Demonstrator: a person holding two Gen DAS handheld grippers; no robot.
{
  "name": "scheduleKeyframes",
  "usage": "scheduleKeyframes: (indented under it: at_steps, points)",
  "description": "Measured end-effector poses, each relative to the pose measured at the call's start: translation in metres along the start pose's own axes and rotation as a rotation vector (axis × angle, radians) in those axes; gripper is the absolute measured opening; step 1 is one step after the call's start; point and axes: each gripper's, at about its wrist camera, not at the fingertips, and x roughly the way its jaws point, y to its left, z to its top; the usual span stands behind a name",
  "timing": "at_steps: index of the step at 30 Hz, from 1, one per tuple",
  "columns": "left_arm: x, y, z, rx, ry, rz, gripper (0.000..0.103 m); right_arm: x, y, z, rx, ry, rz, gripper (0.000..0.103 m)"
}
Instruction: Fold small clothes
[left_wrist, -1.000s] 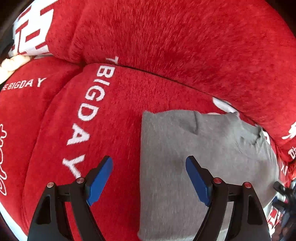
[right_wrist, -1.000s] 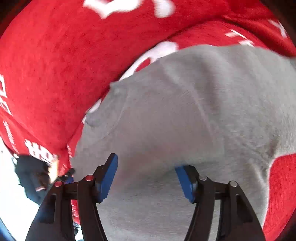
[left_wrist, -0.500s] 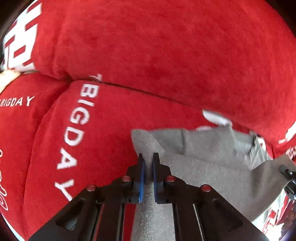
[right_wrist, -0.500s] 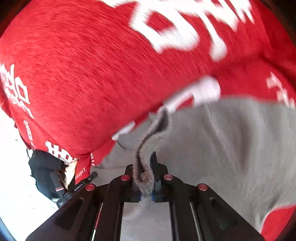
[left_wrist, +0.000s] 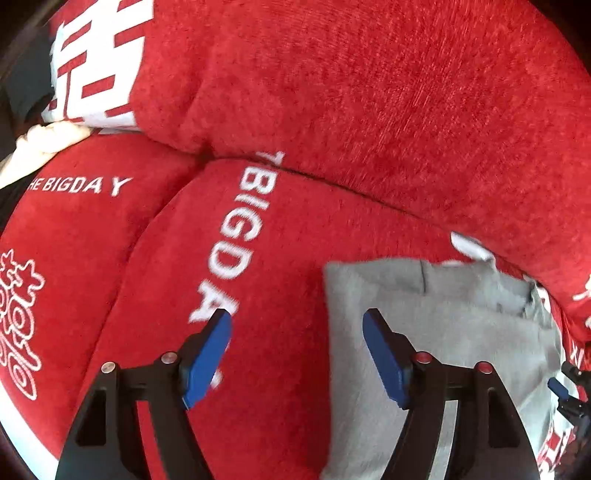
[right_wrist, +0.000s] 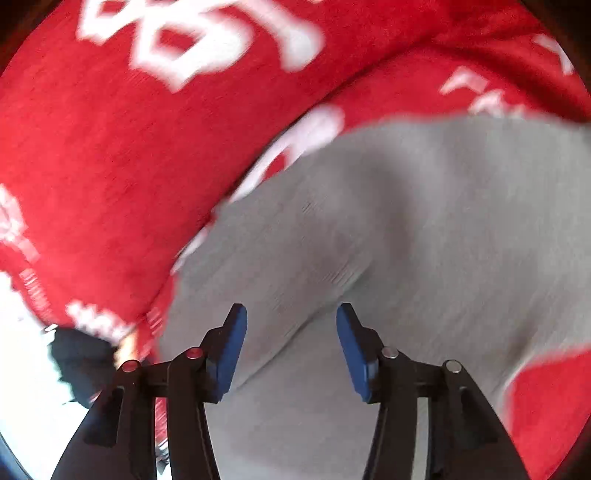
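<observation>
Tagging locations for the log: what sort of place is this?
Probably a home living room: a sofa in a red cover with white lettering, and a grey garment lying on the seat.

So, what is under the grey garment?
The grey garment lies on a red cushion with white "BIGDAY" lettering. The cushion part directly beneath it, and any lettering there, is covered.

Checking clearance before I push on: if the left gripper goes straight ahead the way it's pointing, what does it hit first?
Probably the red seat cushion, just beside the grey garment; depth is unclear.
</observation>
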Motion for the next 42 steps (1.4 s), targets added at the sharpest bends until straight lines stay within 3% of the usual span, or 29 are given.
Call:
scheduleKeyframes:
  at_steps: [5,8,11,12,14,15,17,22,28,29,31,38,42]
  points:
    - [-0.022,0.019,-0.029,-0.023,0.046,0.008,0.074,0.068,0.056,-0.081,-0.043,0.276,0.217,0.056]
    - [-0.032,0.036,-0.054,-0.071,0.065,0.012,0.074,0.123,0.099,-0.123,-0.077,0.371,0.287,0.056]
    - [-0.039,0.049,-0.068,-0.092,0.094,0.011,0.074,0.172,0.126,-0.146,-0.065,0.399,0.320,0.055]
    - [-0.042,0.052,-0.073,-0.089,0.101,0.014,0.074,0.182,0.131,-0.148,-0.056,0.394,0.313,0.050]
    - [-0.048,0.059,-0.082,-0.077,0.112,0.023,0.074,0.189,0.132,-0.147,-0.042,0.373,0.274,0.012]
    - [-0.052,0.063,-0.086,-0.076,0.116,0.023,0.074,0.193,0.132,-0.148,-0.033,0.371,0.265,0.007]
    - [-0.058,0.071,-0.092,-0.075,0.150,0.017,0.074,0.197,0.140,-0.149,-0.045,0.355,0.257,0.007]
    - [-0.065,0.078,-0.104,-0.062,0.144,0.041,0.074,0.205,0.141,-0.169,-0.083,0.386,0.207,0.006]
    - [-0.072,0.059,-0.112,-0.014,0.151,0.018,0.074,0.182,0.150,-0.188,-0.221,0.446,0.165,0.015]
    - [-0.072,0.054,-0.113,-0.003,0.152,0.016,0.074,0.172,0.146,-0.187,-0.228,0.443,0.163,0.022]
    - [-0.072,0.041,-0.117,0.016,0.161,0.004,0.074,0.147,0.131,-0.184,-0.227,0.425,0.147,0.060]
    - [-0.067,-0.020,-0.133,0.083,0.217,-0.042,0.074,0.069,0.063,-0.159,-0.110,0.339,0.119,0.062]
    - [-0.067,-0.060,-0.143,0.150,0.230,-0.060,0.074,0.023,0.026,-0.131,-0.040,0.230,0.101,0.062]
